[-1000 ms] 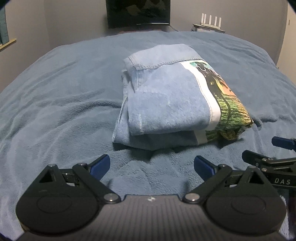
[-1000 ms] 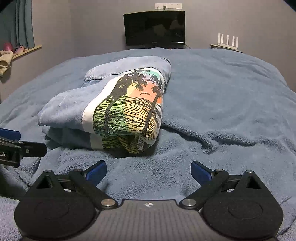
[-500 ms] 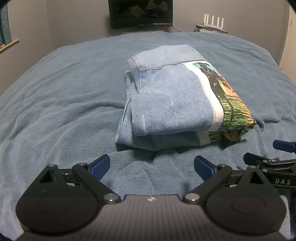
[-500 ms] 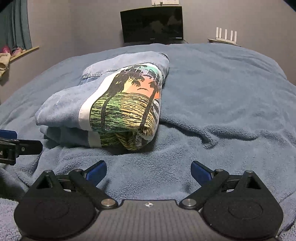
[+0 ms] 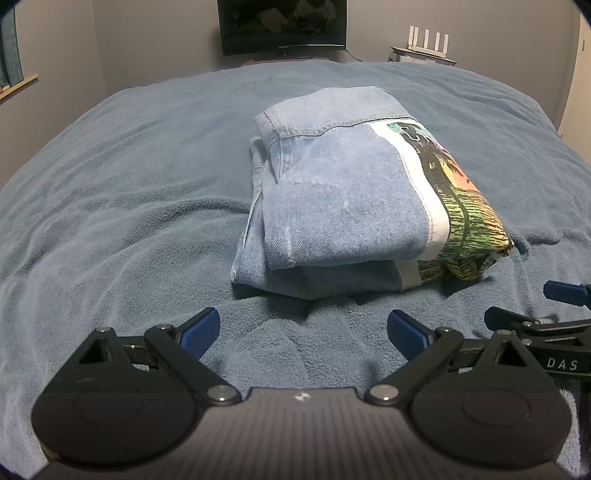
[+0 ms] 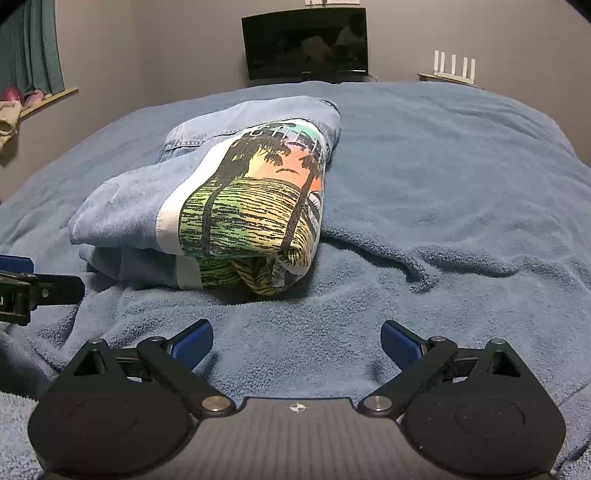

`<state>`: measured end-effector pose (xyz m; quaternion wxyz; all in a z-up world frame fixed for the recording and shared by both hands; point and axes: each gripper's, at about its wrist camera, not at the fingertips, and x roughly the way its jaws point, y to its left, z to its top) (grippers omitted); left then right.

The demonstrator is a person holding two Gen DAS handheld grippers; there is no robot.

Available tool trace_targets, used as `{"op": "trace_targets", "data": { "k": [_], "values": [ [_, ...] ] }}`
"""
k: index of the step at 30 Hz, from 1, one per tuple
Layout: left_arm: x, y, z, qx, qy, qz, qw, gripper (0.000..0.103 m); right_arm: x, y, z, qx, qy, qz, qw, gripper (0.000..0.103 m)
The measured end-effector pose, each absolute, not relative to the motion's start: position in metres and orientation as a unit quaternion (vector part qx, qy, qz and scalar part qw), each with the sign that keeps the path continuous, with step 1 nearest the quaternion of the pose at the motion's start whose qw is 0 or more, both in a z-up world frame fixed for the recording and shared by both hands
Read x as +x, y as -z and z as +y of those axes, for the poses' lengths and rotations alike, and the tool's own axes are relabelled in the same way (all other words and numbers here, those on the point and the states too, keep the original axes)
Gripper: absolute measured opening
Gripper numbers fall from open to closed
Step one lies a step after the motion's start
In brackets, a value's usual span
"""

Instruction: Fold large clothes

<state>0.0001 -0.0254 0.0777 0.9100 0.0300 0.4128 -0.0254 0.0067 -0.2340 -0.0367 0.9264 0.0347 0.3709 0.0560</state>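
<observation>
A light blue denim garment (image 5: 343,199) with a colourful palm-tree print panel lies folded into a thick rectangle on the blue blanket (image 5: 122,206). In the right wrist view the folded garment (image 6: 236,206) shows its printed side. My left gripper (image 5: 303,332) stands open just in front of the bundle's near edge, with nothing between its blue pads. My right gripper (image 6: 297,341) is open too, low over the blanket, in front of the printed end. Each gripper shows at the edge of the other's view: the right gripper (image 5: 554,314), the left gripper (image 6: 33,284).
The bed is covered by the rumpled blue blanket (image 6: 443,206). A dark television (image 5: 282,26) and a white router (image 5: 428,40) stand against the far wall. A shelf with a curtain (image 6: 33,55) is at the left wall.
Both views have drifted slightly, so the folded garment sits a little lower in frame. The garment itself has not moved and both grippers stay open.
</observation>
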Motion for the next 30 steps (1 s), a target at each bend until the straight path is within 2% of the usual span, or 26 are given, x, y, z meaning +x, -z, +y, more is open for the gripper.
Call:
{"op": "trace_targets", "data": {
  "k": [30],
  "values": [
    [0.0006,-0.0777,-0.0260,0.030,0.025,0.413,0.910,0.098,0.0059,0.0384,-0.2345,0.034,-0.056,0.376,0.924,0.099]
  ]
}}
